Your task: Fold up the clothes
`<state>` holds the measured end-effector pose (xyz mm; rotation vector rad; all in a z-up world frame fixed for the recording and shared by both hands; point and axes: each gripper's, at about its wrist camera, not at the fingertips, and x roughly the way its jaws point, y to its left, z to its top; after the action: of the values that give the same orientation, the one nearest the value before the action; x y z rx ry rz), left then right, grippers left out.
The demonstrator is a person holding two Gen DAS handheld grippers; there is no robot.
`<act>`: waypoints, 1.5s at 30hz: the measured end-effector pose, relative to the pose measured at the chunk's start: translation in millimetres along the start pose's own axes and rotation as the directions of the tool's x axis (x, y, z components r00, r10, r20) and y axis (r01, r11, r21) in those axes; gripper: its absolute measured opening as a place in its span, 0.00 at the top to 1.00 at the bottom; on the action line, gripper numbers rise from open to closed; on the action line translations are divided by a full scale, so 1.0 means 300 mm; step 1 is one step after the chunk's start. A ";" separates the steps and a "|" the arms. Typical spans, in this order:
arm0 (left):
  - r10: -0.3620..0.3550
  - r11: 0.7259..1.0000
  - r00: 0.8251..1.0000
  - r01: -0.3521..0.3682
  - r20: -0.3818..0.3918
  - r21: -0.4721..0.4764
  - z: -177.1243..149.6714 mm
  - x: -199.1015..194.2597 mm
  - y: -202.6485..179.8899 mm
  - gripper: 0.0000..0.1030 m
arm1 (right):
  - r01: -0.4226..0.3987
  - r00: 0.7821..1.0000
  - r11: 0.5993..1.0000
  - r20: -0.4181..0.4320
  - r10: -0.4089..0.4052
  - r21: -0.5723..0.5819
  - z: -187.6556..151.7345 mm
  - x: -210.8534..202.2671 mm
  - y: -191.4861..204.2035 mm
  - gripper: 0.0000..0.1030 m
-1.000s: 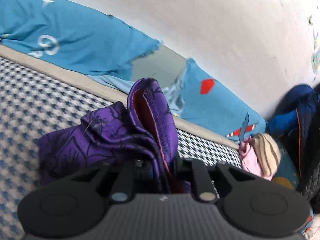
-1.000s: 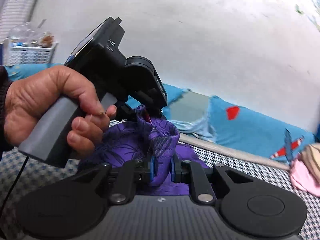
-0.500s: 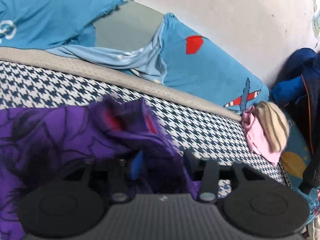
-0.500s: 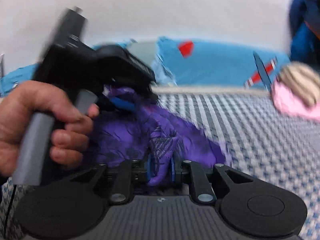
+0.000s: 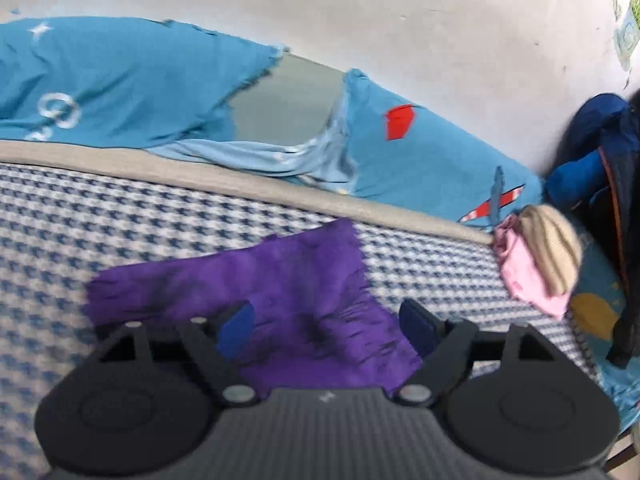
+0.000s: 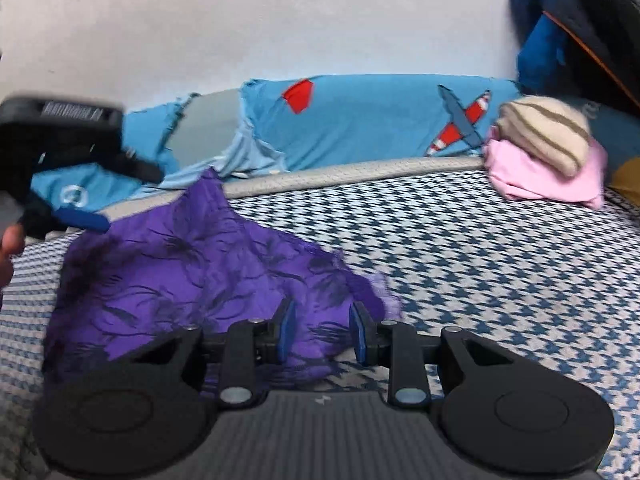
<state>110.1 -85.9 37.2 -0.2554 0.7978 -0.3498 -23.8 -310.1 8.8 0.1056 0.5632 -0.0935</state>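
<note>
A purple patterned garment [image 5: 280, 292] lies flat on the blue-and-white houndstooth mattress [image 5: 120, 232]. It also shows in the right wrist view [image 6: 180, 276]. My left gripper [image 5: 332, 328] is open wide just above the garment's near part and holds nothing. My right gripper [image 6: 322, 332] is open over the garment's near right corner, with cloth lying between the blue pads but not clamped. The left gripper's body [image 6: 60, 136] shows at the far left of the right wrist view, above the garment's far left corner.
A pink and striped beige pile of folded clothes [image 6: 548, 152] sits at the mattress's far right corner. Blue printed bedding [image 5: 120, 84] lies along the white wall behind. A dark blue jacket [image 6: 560, 32] hangs at the right.
Both grippers held the bunched purple garment up, then lowered it and opened. The garment now lies spread flat on the mattress, and both grippers have drawn back.
</note>
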 end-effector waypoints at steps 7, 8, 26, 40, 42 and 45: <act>0.083 0.996 0.997 -0.082 0.007 -0.023 -0.079 -0.091 0.168 0.12 | -0.147 0.987 0.982 0.043 0.153 -0.119 0.021 -0.005 0.053 0.74; 0.092 0.995 0.996 -0.091 0.003 -0.036 -0.084 -0.088 0.185 0.12 | -0.168 0.984 0.976 0.042 0.176 -0.139 0.025 0.001 0.063 0.74; 0.231 0.957 0.973 -0.231 -0.024 -0.176 -0.103 0.004 0.381 0.01 | -0.336 0.942 0.925 -0.049 0.333 -0.174 0.057 0.110 0.157 0.77; 0.319 0.936 0.948 -0.316 -0.003 -0.157 -0.039 0.121 0.422 0.00 | -0.299 0.951 0.933 -0.145 0.273 -0.200 0.040 0.161 0.199 0.78; 0.319 0.935 0.948 -0.315 -0.005 -0.164 -0.036 0.121 0.427 0.00 | -0.290 0.951 0.945 -0.153 0.267 -0.152 0.046 0.176 0.177 0.79; 0.318 0.933 0.948 -0.314 -0.007 -0.175 -0.032 0.120 0.436 0.00 | -0.249 0.963 0.958 -0.144 0.229 -0.140 0.050 0.182 0.163 0.79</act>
<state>153.7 18.0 -38.7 -0.2885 0.8347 0.0278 35.6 -266.7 -4.3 0.0256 0.6787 0.1948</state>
